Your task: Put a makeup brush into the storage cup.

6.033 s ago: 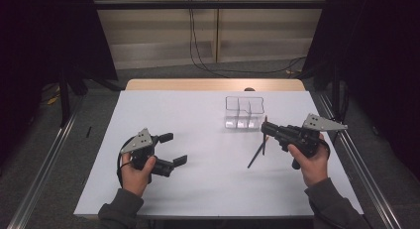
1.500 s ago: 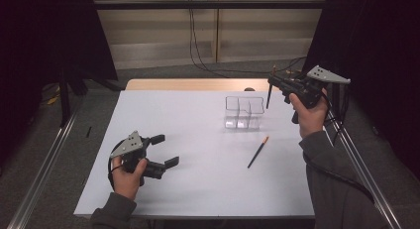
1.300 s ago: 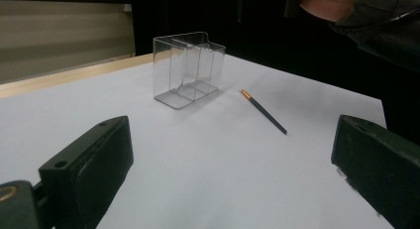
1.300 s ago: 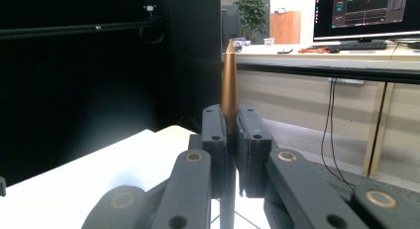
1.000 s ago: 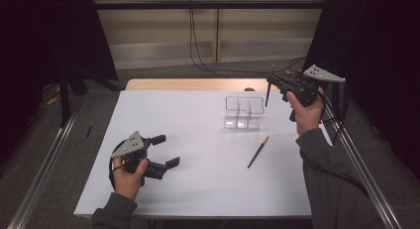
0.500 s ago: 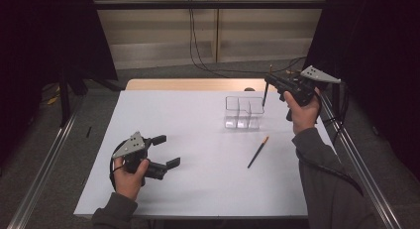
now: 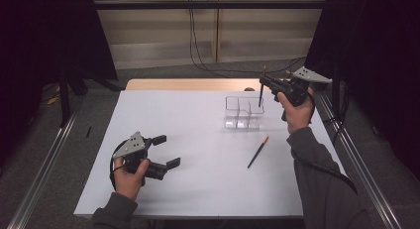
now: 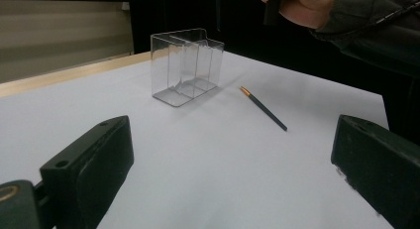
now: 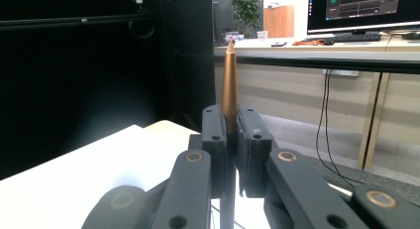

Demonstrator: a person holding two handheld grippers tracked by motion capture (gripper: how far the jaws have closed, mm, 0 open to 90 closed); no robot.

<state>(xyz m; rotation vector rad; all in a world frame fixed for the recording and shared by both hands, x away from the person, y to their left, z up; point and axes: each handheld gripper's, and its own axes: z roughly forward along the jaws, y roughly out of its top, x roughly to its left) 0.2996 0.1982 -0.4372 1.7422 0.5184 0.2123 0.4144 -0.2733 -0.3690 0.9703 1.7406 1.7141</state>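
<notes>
My right gripper (image 7: 265, 83) is raised at the back right, shut on a thin dark pencil (image 7: 260, 94) that hangs upright, its lower tip over the right end of a clear divided box (image 7: 243, 111). In the right gripper view the pencil's gold end (image 9: 229, 85) sticks up between the closed fingers of my right gripper (image 9: 232, 136). A second dark pencil (image 7: 258, 151) with a gold end lies flat on the white table, in front of the box. Near the front left, my left gripper (image 7: 168, 150) rests open and holds nothing. Its view looks across at the box (image 8: 187, 65) and the lying pencil (image 8: 263, 108).
The white table top (image 7: 198, 140) has a wooden strip (image 7: 188, 84) along its far edge. Metal rails (image 7: 44, 164) run along both sides on the floor. Cables hang from the back wall. A hand and sleeve (image 8: 346, 21) reach in over the far right.
Since six seconds ago the right gripper has gone from low over the table up to the back right. In the last second it edged left toward the box. The left gripper stayed put.
</notes>
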